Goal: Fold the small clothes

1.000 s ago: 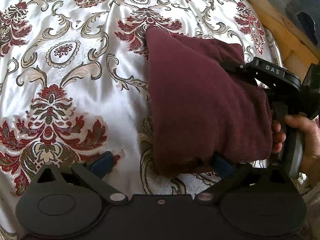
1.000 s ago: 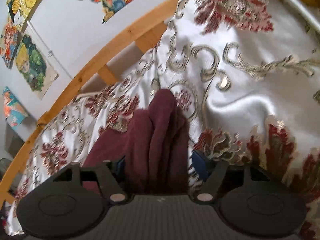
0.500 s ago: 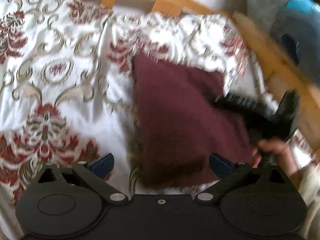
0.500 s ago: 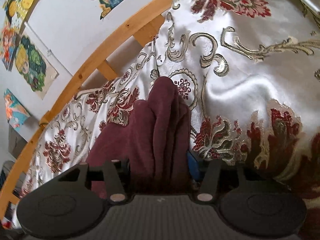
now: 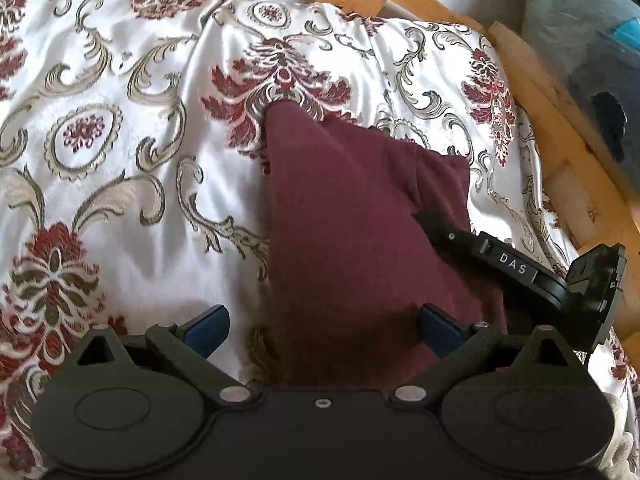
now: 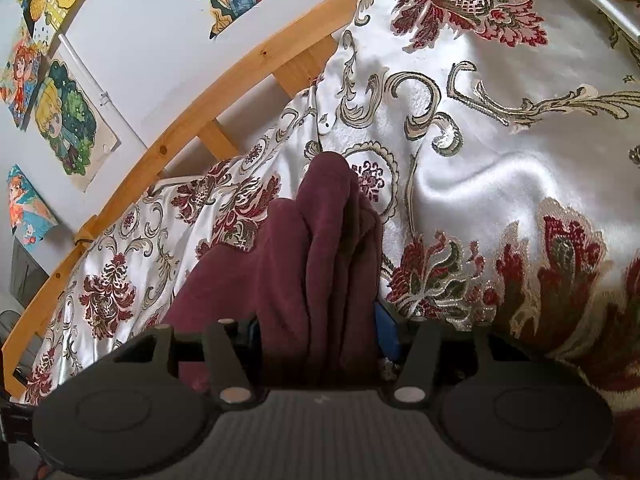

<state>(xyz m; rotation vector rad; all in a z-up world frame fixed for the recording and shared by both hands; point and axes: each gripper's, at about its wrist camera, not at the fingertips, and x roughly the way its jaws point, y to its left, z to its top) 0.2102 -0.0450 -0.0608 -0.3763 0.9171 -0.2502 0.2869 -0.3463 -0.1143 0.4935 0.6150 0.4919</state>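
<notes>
- Garment [image 5: 360, 232], maroon and folded, is lying on the patterned bedspread [image 5: 120, 140].
- Right gripper [image 6: 316, 332] is pinching the garment's bunched edge between its pads.
- Left gripper [image 5: 320, 326] is hovering wide open, pads pressing nothing.

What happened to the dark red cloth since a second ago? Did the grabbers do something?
The right gripper squeezed shut on the bunched edge of the dark red cloth. The left gripper pulled back and let the cloth go; its fingers are open, with the near edge between them. The cloth stayed folded on the flowery bedspread.
</notes>
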